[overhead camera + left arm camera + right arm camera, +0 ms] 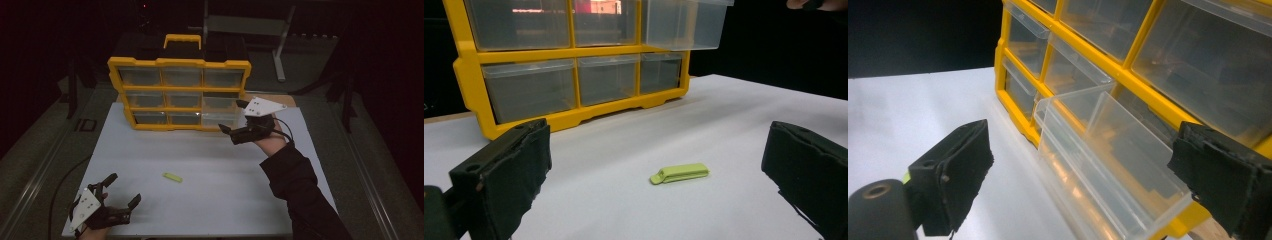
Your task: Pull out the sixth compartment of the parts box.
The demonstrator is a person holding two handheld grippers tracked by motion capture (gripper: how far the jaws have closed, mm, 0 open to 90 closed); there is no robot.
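Observation:
A yellow organizer with clear drawers stands at the back of the white table. The right-hand drawer of its middle row is pulled out and looks empty. My right gripper is open just in front of that drawer, with the drawer's front between its jaws in the right gripper view and no contact visible. A small lime-green clip-like piece lies flat on the table's middle. My left gripper rests open at the near left corner, pointed at the green piece and well short of it.
The organizer has a yellow handle on top, and its other drawers are shut. Behind the table stands a grey metal frame on a dark floor. A sleeved forearm crosses the table's right side.

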